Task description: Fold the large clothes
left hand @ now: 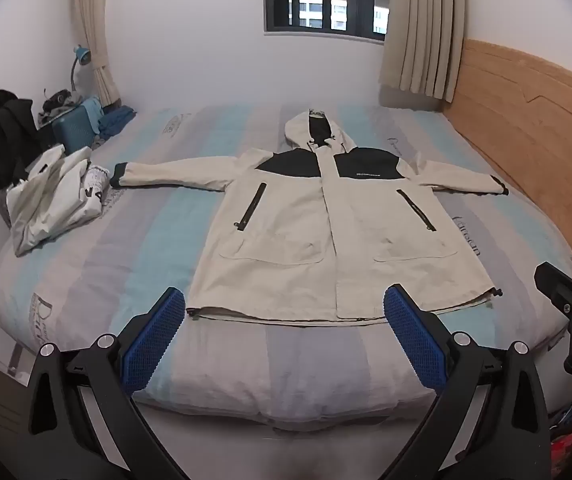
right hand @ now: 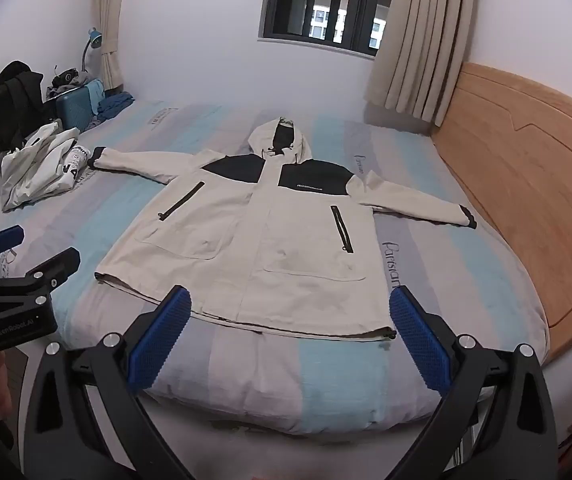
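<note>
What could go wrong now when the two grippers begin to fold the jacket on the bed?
1. The jacket lies flat and both the left gripper and the right gripper are open above the hem: a pinch may also catch the striped bed cover.
2. The left sleeve ends close to the pile of white clothes, so lifting its cuff could drag that pile.

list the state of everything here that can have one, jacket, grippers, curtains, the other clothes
jacket: spread flat, front up, zipped shut, sleeves out, hood up top, unfolded
left gripper: open, empty, above the hem
right gripper: open, empty, above the hem
white garment: crumpled at the bed's left edge
curtains: drawn aside, window uncovered
black coat: heaped beside the bed
</note>
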Motion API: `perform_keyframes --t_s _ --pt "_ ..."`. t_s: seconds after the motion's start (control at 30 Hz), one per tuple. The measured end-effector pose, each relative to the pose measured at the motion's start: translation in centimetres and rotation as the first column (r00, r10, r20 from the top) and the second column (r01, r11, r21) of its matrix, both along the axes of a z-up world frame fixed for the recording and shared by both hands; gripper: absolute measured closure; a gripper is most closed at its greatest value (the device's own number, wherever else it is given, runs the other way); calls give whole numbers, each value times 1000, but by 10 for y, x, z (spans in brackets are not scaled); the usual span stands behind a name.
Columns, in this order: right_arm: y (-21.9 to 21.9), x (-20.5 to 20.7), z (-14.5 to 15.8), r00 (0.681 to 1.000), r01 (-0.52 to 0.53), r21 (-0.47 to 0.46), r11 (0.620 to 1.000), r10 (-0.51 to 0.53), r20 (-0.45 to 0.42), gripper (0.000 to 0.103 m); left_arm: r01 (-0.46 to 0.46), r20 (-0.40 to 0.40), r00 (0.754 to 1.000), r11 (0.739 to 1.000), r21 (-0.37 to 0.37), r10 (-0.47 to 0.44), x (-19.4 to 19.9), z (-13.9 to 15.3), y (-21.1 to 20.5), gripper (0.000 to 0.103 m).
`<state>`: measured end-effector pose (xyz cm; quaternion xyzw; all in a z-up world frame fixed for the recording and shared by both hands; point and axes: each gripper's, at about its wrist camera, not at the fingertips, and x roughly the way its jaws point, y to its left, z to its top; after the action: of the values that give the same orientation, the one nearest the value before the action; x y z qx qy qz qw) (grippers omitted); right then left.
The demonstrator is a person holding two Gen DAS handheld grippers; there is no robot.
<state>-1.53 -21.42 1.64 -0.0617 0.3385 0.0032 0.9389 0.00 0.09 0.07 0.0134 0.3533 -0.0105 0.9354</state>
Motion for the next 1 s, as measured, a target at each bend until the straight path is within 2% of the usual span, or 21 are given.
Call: perform_keyframes --t_s 0.47,1.0 --pt "-2 0 1 1000 7 14 1000 -7 10 7 -2 11 1000 999 -33 2 -3 2 9 6" --pt "-9 0 -1 1000 26 44 999 -26 7 7 12 19 1000 1000 -11 -11 1 2 7 6"
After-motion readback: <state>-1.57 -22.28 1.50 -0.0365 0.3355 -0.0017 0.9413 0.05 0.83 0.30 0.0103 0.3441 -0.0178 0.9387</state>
